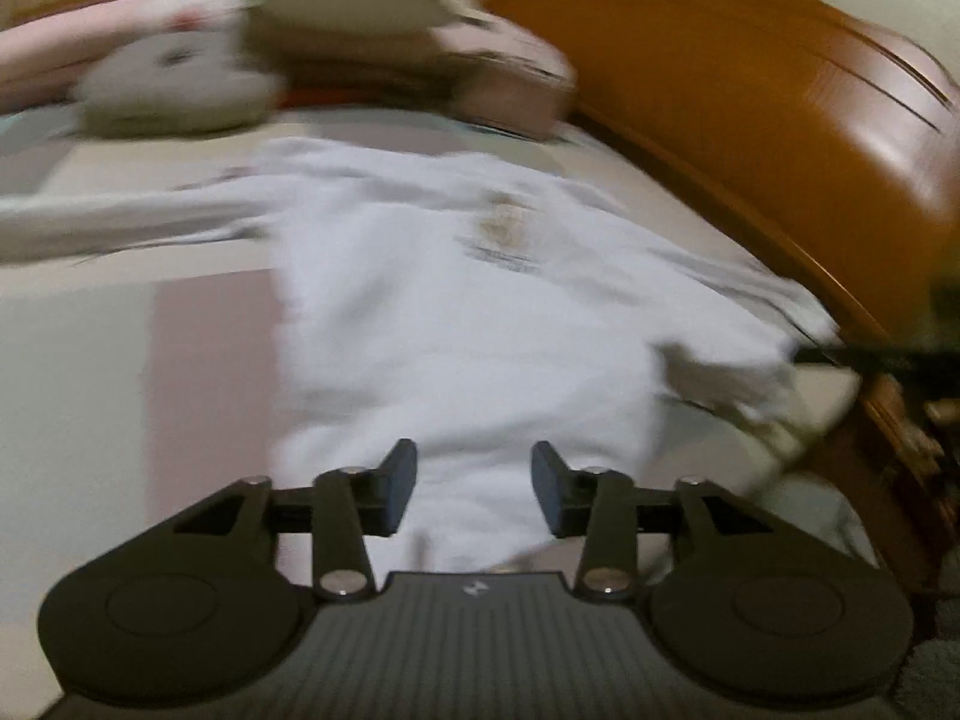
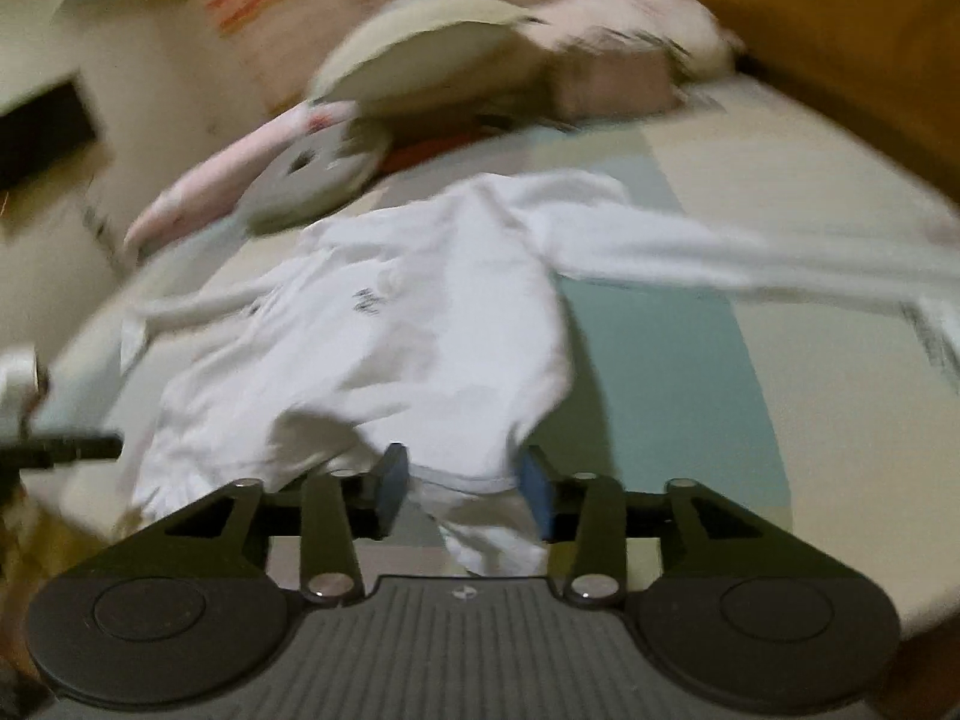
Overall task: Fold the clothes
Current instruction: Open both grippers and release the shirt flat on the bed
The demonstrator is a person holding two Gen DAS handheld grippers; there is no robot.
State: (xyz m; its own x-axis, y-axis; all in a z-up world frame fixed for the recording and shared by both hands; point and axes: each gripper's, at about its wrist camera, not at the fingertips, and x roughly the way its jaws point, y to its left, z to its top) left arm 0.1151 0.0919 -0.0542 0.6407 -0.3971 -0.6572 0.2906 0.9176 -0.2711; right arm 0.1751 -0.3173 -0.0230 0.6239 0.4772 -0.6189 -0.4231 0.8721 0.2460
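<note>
A white long-sleeved top point(image 1: 456, 300) lies spread on the bed, a small gold print on its chest and one sleeve point(image 1: 120, 222) stretched out to the left. My left gripper point(image 1: 474, 489) hovers over its near hem with the jaws apart and nothing pinched. In the right wrist view the same top point(image 2: 390, 330) lies with a sleeve point(image 2: 750, 258) reaching right. My right gripper point(image 2: 462, 492) stands open. A fold of the hem point(image 2: 480, 510) hangs loose between its blue pads. Both views are motion-blurred.
A plush rabbit point(image 2: 312, 174) with pink ears and stacked pillows point(image 1: 372, 18) lie at the far end of the bed. An orange wooden bed board point(image 1: 750, 90) curves along the right. The sheet point(image 2: 780, 192) is pale with teal patches.
</note>
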